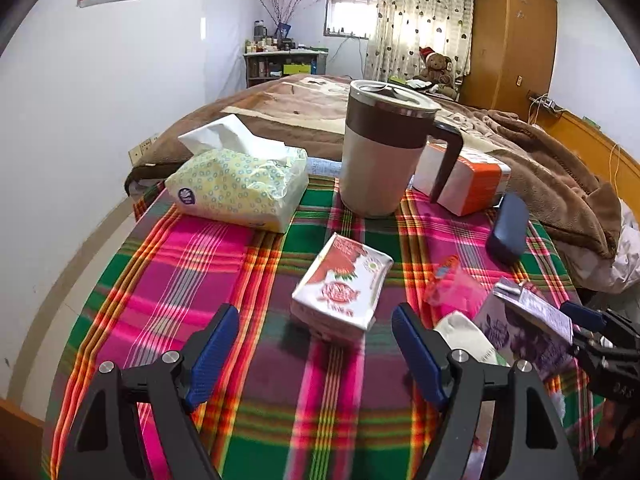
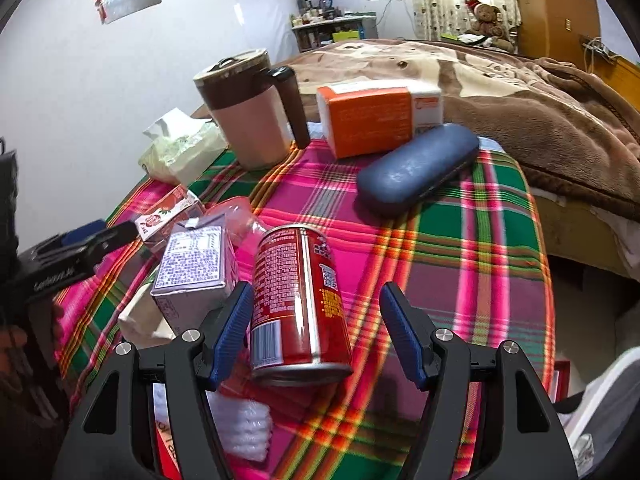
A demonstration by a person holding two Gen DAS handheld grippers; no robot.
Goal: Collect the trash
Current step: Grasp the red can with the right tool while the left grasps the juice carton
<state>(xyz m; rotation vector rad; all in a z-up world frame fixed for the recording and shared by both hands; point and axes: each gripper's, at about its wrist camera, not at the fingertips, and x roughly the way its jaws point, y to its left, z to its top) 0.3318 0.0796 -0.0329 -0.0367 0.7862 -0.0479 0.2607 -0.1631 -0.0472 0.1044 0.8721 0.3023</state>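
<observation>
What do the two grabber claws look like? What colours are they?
Both look alike. The left gripper and the right gripper each have two black, triangle-shaped plastic arms with cut-out holes and round silver bolts. The fingers are covered in blue ribbed pads. White lettering marks the left gripper's black body in the right wrist view.

purple carton (image 1: 524,332): cut off at 3 o'clock by right gripper (image 1: 600,332)
white wad (image 2: 244,428): half hidden behind gripper finger
</observation>
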